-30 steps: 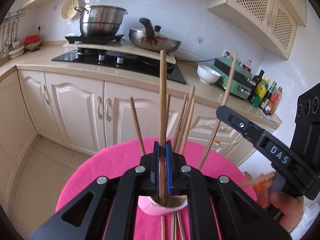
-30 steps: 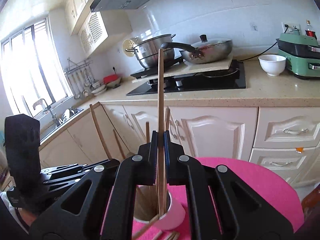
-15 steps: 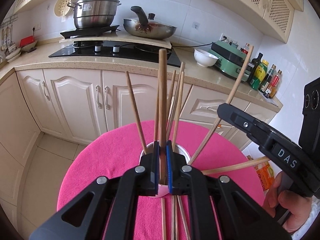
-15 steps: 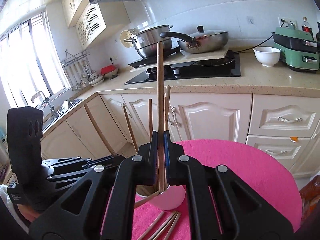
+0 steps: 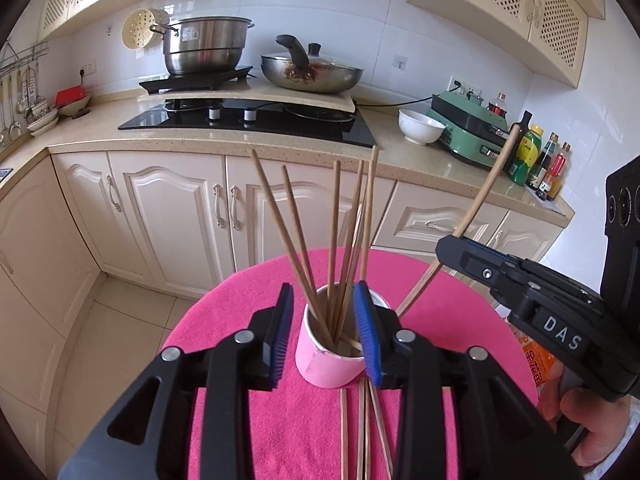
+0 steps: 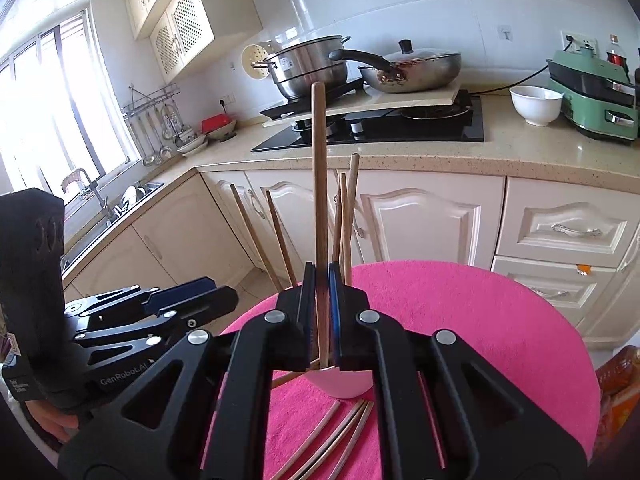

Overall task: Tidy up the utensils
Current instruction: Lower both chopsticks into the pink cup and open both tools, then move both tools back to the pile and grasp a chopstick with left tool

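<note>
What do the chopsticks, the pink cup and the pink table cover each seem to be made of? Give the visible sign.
Chopsticks: probably wood or bamboo; matt brown, thin straight sticks.
Cup: maybe paper or plastic; smooth pink wall, white rim; unclear.
Table cover: cloth, like towelling; fuzzy matt surface.

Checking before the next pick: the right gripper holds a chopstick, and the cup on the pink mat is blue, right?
Not quite. The cup is pink, as the left wrist view shows. The right gripper does hold a chopstick, and the mat is pink.
</note>
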A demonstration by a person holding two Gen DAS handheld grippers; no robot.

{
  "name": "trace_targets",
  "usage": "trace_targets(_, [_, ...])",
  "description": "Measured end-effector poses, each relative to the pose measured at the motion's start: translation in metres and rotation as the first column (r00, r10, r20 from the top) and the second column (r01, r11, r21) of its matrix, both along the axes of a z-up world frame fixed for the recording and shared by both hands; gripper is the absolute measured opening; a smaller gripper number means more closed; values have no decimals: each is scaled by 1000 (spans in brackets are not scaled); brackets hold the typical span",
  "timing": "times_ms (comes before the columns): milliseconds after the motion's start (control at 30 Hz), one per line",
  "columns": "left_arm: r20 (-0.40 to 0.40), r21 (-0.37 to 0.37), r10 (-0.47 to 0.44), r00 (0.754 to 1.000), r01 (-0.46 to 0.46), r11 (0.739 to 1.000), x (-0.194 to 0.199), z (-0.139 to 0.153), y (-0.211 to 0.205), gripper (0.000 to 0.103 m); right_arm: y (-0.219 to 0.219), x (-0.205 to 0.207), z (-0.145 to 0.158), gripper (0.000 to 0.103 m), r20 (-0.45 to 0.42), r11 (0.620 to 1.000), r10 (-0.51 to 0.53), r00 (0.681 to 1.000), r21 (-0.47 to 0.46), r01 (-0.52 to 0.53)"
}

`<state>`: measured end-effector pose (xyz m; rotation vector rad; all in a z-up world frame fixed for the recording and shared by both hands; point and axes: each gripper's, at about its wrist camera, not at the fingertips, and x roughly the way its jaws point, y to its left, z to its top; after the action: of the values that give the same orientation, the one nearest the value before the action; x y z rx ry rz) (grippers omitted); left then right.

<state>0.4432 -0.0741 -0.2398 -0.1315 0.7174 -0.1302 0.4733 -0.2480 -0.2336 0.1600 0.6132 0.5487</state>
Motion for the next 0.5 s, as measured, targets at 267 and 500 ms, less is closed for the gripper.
trace_targets(267, [0, 24, 9, 1000, -9, 1000, -19, 3, 6, 32, 1, -15, 9, 20, 3, 1000, -6, 1000, 2, 6])
trace_targets(500, [-41, 44, 25, 999, -23, 999, -38, -8, 16, 32, -8, -31, 15, 23, 14, 999, -33, 999, 17, 33])
